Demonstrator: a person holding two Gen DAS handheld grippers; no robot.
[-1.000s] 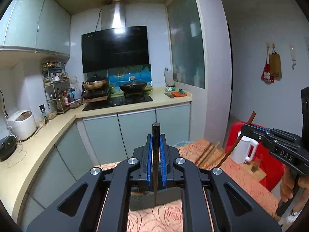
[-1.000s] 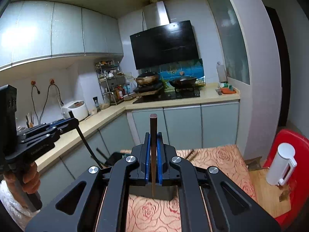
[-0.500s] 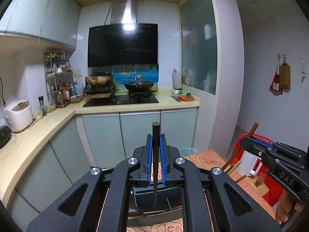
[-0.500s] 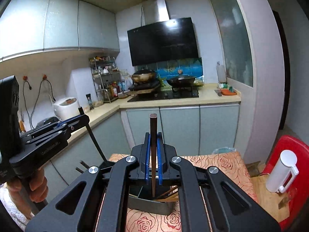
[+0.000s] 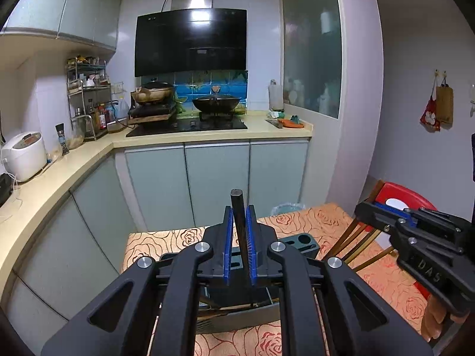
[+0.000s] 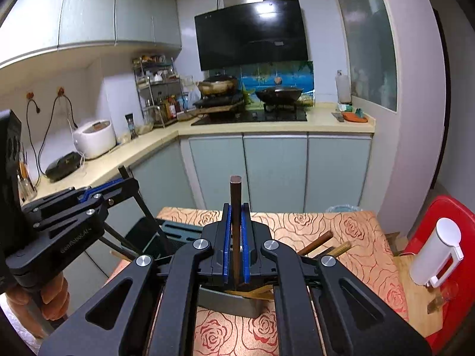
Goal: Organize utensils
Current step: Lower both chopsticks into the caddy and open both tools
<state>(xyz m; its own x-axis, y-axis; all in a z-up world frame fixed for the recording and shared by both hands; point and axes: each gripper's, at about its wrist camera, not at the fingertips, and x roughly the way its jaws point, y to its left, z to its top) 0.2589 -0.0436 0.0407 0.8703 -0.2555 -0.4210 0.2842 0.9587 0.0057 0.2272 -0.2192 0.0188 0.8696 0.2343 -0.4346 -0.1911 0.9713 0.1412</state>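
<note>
We see a small table covered in an orange cloth with a red rose pattern [image 5: 308,222] standing before the pale grey-green kitchen cabinets [image 5: 216,178], with a red plastic chair [image 6: 454,237] at its right side carrying a white cylindrical jug [image 6: 436,255]. On the table sits a dark grey rectangular utensil organizer box [image 5: 299,241] with slots and round holes along its top; several brown wooden chopsticks [image 6: 314,243] lie in and beside it, their ends sticking out toward the right. Our left gripper [image 5: 240,228] hangs above this box with its blue-padded jaws clenched on a single black chopstick [image 5: 237,204], which stands nearly upright between the pads and reaches down toward the box. Our right gripper [image 6: 234,231] hangs just beside it, its jaws likewise clamped on a dark brown chopstick [image 6: 235,195] held nearly upright, whose lower end disappears behind the jaws above the box's near wall.
</note>
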